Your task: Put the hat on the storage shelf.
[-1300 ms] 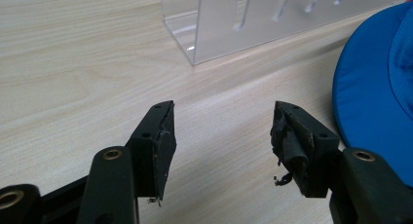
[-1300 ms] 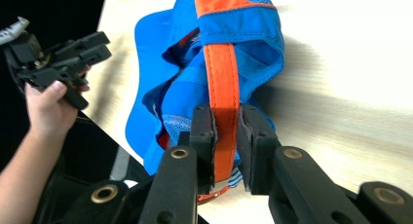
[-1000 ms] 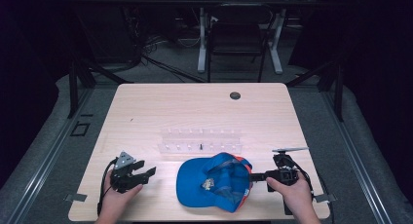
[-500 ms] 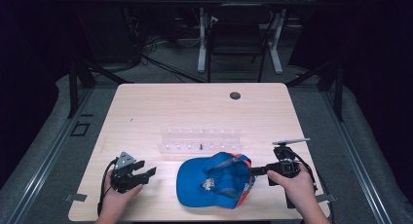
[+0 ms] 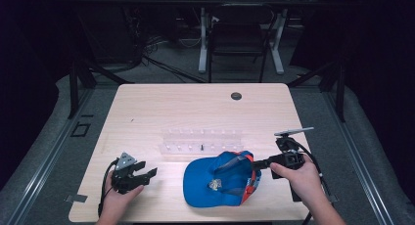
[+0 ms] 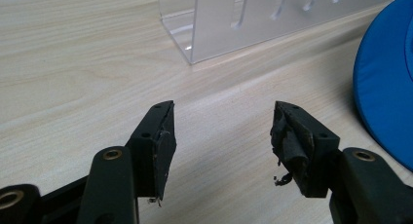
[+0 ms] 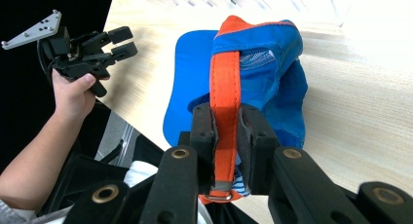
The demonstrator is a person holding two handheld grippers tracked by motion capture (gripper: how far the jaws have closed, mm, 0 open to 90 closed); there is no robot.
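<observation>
A blue cap [image 5: 215, 178] with an orange back strap [image 7: 225, 87] lies near the table's front edge, its brim [image 6: 384, 83] toward the left. My right gripper [image 5: 255, 164] is shut on the orange strap and holds the cap's back end slightly raised; in the right gripper view the jaws pinch the strap [image 7: 225, 136]. My left gripper [image 5: 149, 173] rests low over the table at the front left, open and empty, its fingertips [image 6: 163, 131] spread apart, a short way left of the brim.
A clear acrylic rack [image 5: 203, 141] with slots stands just behind the cap, mid-table; its corner [image 6: 204, 29] is ahead of the left gripper. A small black round disc [image 5: 236, 95] lies at the far side. Bare wood table [image 5: 161, 107] lies beyond the rack.
The right gripper has lifted slightly and shifted, tugging the cap's strap end upward. The left gripper has stayed in place.
</observation>
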